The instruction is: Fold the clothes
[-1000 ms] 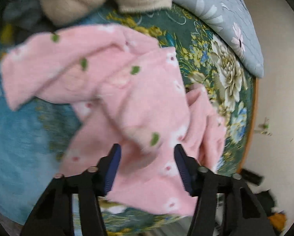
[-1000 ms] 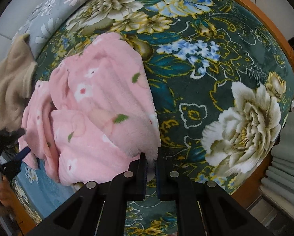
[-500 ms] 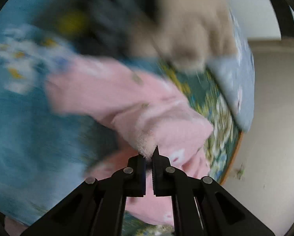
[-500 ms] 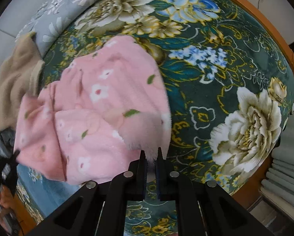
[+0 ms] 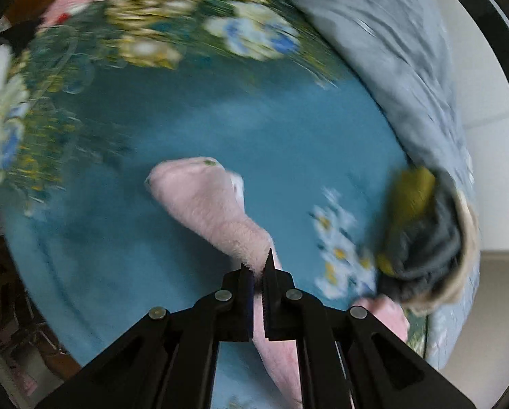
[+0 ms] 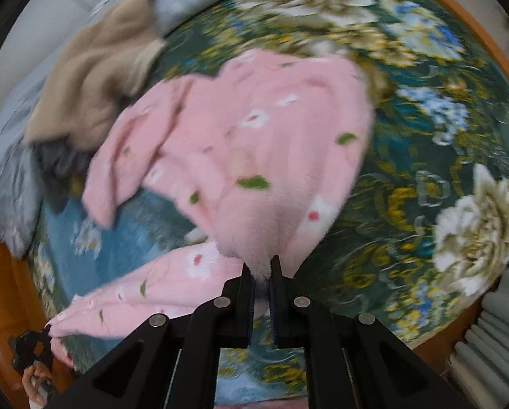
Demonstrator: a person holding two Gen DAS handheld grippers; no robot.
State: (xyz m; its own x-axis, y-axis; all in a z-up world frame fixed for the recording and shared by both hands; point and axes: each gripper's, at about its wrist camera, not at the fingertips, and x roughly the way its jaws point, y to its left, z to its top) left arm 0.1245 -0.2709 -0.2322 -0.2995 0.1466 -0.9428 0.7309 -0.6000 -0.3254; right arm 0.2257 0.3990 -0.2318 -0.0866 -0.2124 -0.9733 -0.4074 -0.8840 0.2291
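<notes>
I have the pink garment gripped from two sides. My right tongs are closed down to a narrow gap with a tuft of its fleecy edge pinched between them. My left tongs are nearly closed on another fold of the same garment, which runs away from them across the blue part of the bed cover.

A second ago the left tongs stood wide open above the crumpled garment while the right already had its pinch. Half a second ago the left clamped down. Now it has swung out toward the side of the bed; in the right view it sits low at the left edge, with a long pink strip stretched between it and the main body of the cloth. Both views are blurred by motion.

I judge that the garment is being pulled open and spread, so that it can lie flat before any fold is laid. It lies mid-bed, partly raised, just beside the heap of a tan garment and dark clothes near the grey quilt. The strip looks taut, so I should watch that neither pinch slips.
</notes>
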